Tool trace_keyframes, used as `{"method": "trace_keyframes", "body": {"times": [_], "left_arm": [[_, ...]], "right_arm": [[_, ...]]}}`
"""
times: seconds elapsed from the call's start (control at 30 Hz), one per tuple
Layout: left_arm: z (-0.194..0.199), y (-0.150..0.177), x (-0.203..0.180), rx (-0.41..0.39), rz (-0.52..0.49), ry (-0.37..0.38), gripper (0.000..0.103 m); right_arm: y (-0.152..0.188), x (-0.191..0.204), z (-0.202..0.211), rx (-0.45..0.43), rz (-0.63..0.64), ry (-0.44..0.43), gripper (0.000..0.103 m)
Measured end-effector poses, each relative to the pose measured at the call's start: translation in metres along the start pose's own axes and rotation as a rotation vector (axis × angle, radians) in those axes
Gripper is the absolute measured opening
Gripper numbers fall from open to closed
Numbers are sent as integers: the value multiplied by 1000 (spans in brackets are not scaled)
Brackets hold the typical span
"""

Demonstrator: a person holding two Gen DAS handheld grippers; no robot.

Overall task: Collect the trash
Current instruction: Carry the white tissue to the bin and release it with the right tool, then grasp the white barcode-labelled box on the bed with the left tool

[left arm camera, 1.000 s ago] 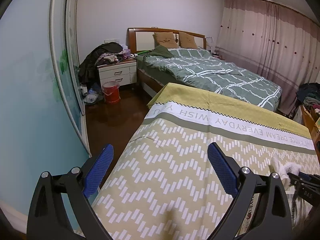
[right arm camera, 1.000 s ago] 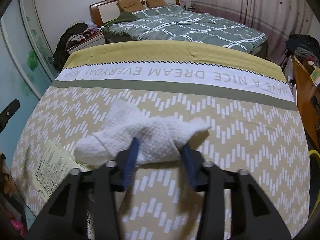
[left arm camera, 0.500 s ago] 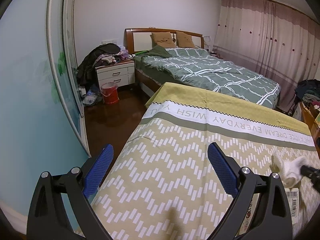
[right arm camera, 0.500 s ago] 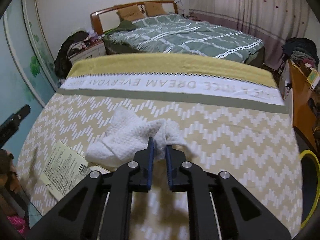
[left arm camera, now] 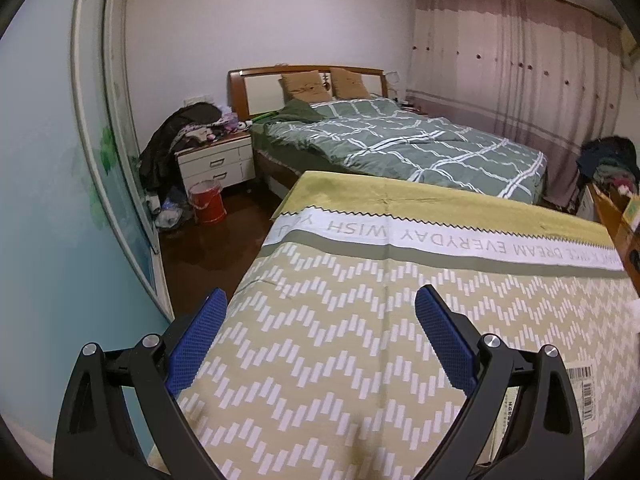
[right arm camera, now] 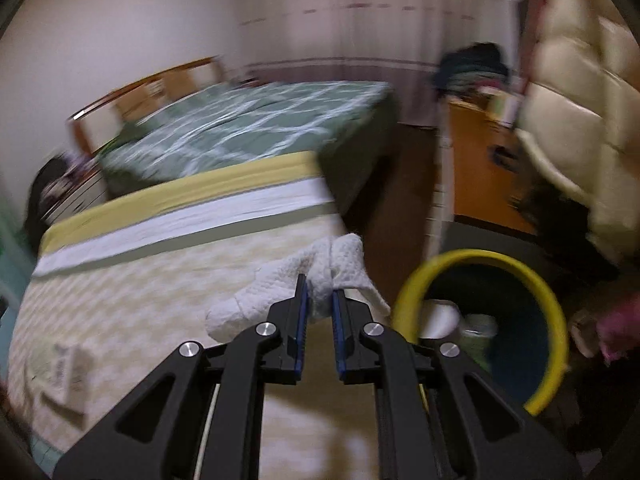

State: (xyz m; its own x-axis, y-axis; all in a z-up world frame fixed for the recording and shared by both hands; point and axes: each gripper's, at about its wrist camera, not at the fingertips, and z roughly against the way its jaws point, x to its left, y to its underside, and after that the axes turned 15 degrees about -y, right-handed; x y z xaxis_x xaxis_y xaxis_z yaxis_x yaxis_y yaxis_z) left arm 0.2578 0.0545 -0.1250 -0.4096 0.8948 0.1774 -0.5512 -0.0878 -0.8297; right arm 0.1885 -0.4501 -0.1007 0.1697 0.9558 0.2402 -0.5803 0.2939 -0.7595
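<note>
While clamped in the right tongs (right arm camera: 319, 292), crumpled white paper towel (right arm camera: 304, 280) hangs above the patterned desk (left arm camera: 320, 344) edge, near the yellow-rimmed bin (right arm camera: 480, 320). Left tongs (left arm camera: 320, 320) spread wide, empty, over the cloth.

White crumpled paper towel (right arm camera: 320, 280), waffle-textured, pinched at its middle between the pads of the right tool (right arm camera: 319, 300); both ends flop out, the longer one drooping to the left, the shorter to the right. It is lifted off the patterned counter, near its right edge. Trash bin (right arm camera: 416, 284) with a yellow rim and dark blue inside sits on the floor just right of the towel, with some white and pale trash inside. A printed paper sheet (right arm camera: 66, 372) with a barcode lies flat on the counter, at its near left.
</note>
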Motion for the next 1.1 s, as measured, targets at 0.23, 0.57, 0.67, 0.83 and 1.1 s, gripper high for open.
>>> {"method": "trace_keyframes", "body": {"times": [0.23,0.57,0.67,0.83,1.1], "left_arm": [[9,1,-12,-15,-37,32,94],[44,7,-27,-19,-104,105,94],[67,15,-36,-35,-169,153,94],[100,43,-55,-10,-307,216,94],[128,84,-85,96,-412,289,94]], "right_arm": [[5,-87,11,-25,-122,194,11],[20,-106,-2,18,-134,225,36],[19,-104,1,4,-135,207,40],[17,-99,8,-16,-141,171,41],[16,-101,17,-33,-156,128,43]]}}
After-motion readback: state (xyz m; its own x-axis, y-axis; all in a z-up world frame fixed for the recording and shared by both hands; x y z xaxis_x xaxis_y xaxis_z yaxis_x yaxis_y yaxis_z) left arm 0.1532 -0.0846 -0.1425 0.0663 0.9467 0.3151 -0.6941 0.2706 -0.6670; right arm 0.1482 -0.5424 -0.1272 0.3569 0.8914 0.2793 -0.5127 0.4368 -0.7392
